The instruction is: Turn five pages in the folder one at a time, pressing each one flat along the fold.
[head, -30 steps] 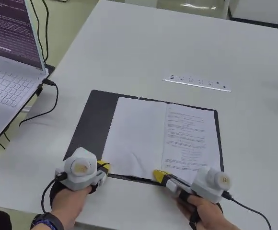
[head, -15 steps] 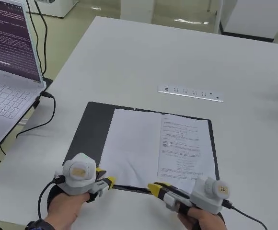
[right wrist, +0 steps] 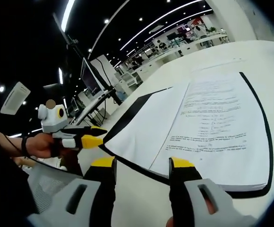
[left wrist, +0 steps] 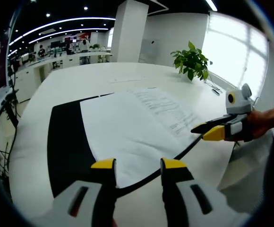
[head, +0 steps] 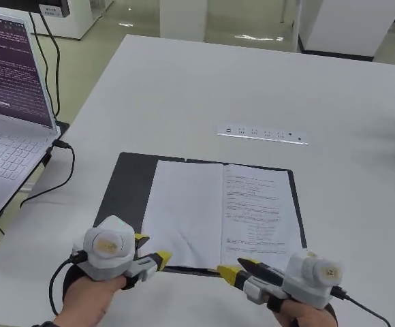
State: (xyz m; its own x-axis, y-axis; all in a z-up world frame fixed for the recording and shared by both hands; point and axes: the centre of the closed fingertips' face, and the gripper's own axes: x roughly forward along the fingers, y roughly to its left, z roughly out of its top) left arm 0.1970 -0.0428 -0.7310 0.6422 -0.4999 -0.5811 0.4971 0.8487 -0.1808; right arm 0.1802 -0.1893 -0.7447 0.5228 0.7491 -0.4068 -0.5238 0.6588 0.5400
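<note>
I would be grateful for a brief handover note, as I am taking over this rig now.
Left gripper: open, empty, at the folder's near edge below the blank left page.
Right gripper: open, empty, at the near edge below the fold.
Folder lies open on the table, printed page on the right.
Done: turns so far cannot be told.
Left: turn the printed page, press along the fold.

The folder (head: pixel 124 187) has a matt black cover. Its pages (head: pixel 184 211) are white matt paper, faintly creased. The table (head: pixel 204 88) is smooth, white and softly sheened. The left gripper (head: pixel 153 248) and right gripper (head: pixel 233 268) look like smooth plastic.
</note>
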